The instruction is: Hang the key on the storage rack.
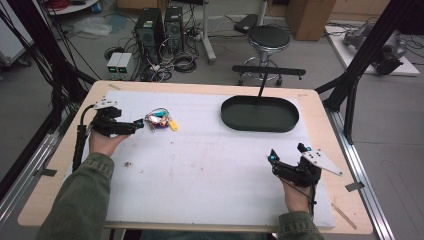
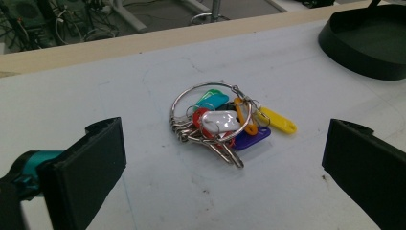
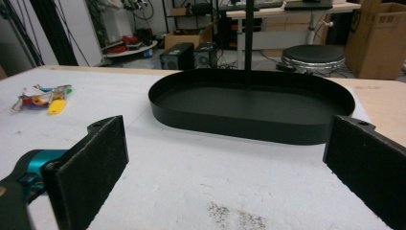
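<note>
A bunch of keys (image 1: 160, 120) with coloured plastic tags on a metal ring lies on the white mat at the left. In the left gripper view the key bunch (image 2: 225, 122) rests flat on the mat a short way ahead of the jaws. My left gripper (image 1: 140, 124) is open, its tips just left of the keys. A black oval tray (image 1: 260, 114) sits empty at the back right. My right gripper (image 1: 287, 154) is open near the front right, and the tray (image 3: 249, 124) lies ahead of its jaws. The keys (image 3: 40, 98) show far left there.
The white mat (image 1: 210, 165) covers most of the wooden table (image 1: 345, 150). A dark stand post (image 1: 262, 86) rises behind the tray. Beyond the table stand a stool (image 1: 268, 39), computer towers (image 1: 150, 30) and cables on the floor. A few dark crumbs (image 1: 128, 164) lie on the mat.
</note>
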A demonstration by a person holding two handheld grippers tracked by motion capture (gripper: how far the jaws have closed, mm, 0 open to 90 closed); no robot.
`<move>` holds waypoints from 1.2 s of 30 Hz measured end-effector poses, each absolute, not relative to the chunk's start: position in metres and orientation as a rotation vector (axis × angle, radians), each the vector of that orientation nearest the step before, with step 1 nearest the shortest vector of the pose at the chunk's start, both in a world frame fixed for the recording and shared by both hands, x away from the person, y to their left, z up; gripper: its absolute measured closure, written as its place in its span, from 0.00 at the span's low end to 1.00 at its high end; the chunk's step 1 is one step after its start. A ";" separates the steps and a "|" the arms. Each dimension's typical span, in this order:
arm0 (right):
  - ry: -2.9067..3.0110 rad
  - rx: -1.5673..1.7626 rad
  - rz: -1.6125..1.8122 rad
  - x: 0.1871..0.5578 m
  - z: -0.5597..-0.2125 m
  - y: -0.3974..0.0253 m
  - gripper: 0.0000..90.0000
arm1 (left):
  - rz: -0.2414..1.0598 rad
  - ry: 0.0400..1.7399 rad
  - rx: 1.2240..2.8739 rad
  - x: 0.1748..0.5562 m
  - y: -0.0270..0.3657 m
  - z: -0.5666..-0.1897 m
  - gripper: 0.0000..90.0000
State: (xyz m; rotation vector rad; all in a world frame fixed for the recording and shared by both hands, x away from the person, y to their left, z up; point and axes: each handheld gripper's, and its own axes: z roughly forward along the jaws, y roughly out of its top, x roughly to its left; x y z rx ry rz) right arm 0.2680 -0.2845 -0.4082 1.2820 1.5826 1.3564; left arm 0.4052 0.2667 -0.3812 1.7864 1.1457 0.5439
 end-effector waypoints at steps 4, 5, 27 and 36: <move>1.580 1.277 1.358 0.268 -0.408 -0.286 0.01 | 0.508 1.135 1.814 0.416 0.260 -0.381 0.02; 1.580 1.277 1.358 0.268 -0.408 -0.286 0.01 | 0.499 1.122 1.821 0.418 0.256 -0.382 0.02; 1.591 1.249 1.332 0.268 -0.407 -0.285 0.01 | 0.368 1.198 1.932 0.470 0.250 -0.414 0.05; 1.602 1.242 1.326 0.268 -0.408 -0.283 0.01 | 0.380 1.215 1.968 0.485 0.245 -0.417 0.10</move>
